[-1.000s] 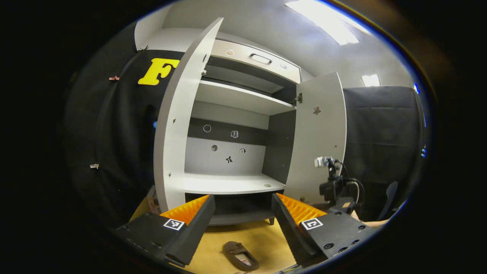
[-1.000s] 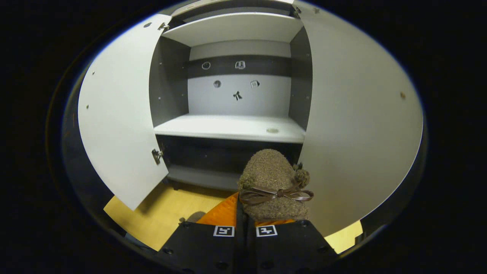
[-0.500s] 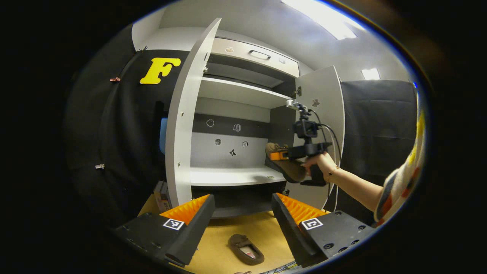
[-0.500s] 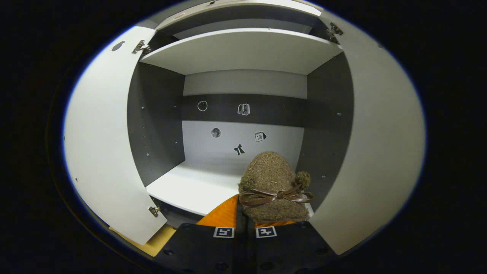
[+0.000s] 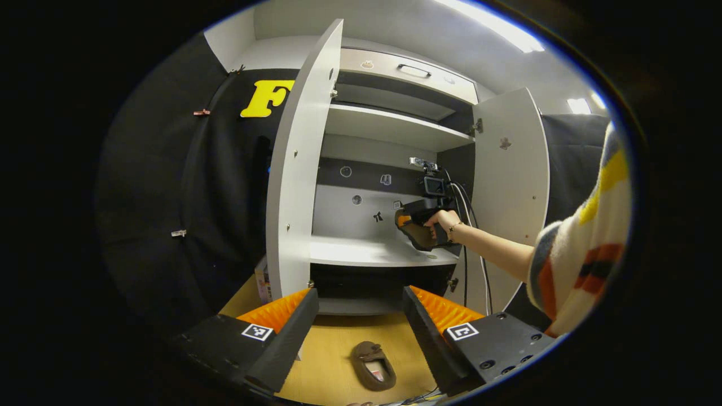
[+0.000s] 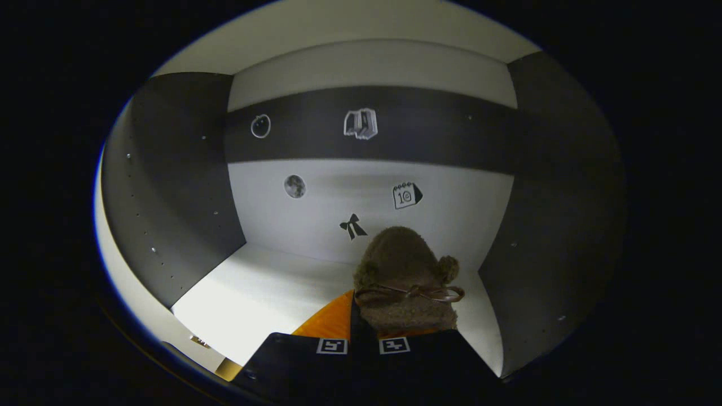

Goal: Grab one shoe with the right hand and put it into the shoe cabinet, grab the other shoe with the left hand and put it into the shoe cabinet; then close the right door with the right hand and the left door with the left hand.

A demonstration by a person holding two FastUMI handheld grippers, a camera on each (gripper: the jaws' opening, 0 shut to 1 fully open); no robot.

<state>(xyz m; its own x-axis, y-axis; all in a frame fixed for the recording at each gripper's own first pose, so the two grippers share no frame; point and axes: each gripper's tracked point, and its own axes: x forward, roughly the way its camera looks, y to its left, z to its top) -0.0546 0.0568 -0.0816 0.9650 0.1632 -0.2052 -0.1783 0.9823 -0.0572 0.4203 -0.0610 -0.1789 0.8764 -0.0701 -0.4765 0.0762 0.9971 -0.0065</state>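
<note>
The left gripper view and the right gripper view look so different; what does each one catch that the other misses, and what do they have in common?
The left gripper view alone gives the second shoe on the yellow floor, both open doors, left door and right door, the person's hand, and the open left gripper. The right gripper view alone gives the bow on the held shoe, seen close. Both share the white shelf, the stickers on the back wall, that held shoe, and the right gripper gripping it.
</note>
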